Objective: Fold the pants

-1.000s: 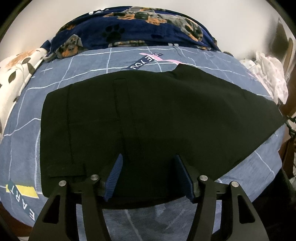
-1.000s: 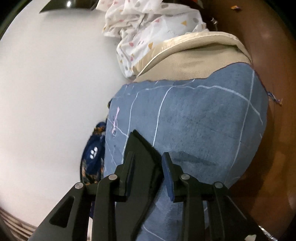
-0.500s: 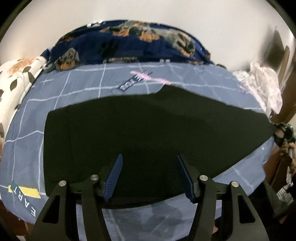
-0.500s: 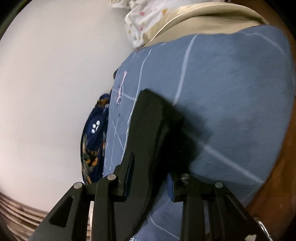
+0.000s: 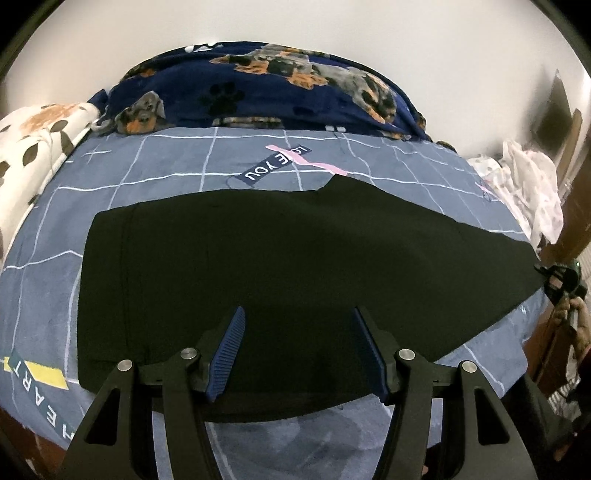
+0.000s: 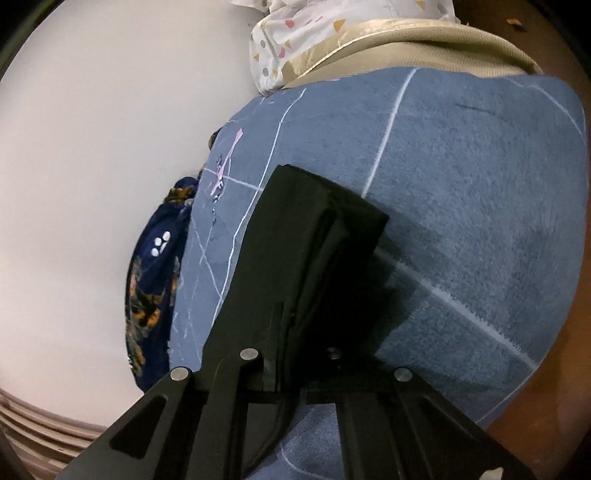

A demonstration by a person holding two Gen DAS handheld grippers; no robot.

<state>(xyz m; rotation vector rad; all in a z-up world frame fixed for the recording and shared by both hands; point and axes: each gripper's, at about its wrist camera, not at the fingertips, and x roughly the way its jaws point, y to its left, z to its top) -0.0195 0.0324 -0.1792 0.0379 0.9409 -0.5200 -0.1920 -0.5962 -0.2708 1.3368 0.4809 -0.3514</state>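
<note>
Your black pants lie spread flat across the bed, on its blue-grey cover with white grid lines, already doubled so that the wide waist end sits toward the left of the left wrist view and the legs taper off to the right, near the bed's edge. Your left gripper hovers over the near edge of the pants with its jaws released and spread wide; the blue ribbed pads stand well apart and nothing sits between them. Your right gripper is at the leg end: the hem of the pants rises up between its fingers as a thick folded stack of layers, and the jaws are clenched on that cloth, the fabric hiding most of the pads. The hem end is lifted a little off the cover and throws a shadow on it to the right. In the left wrist view you can see that right gripper at the far right, at the tip of the legs. Behind the pants a navy blanket with dogs and paw prints lies bunched against the wall, a leaf-print pillow sits at the left, and a white spotted cloth is heaped at the head of the bed.
</note>
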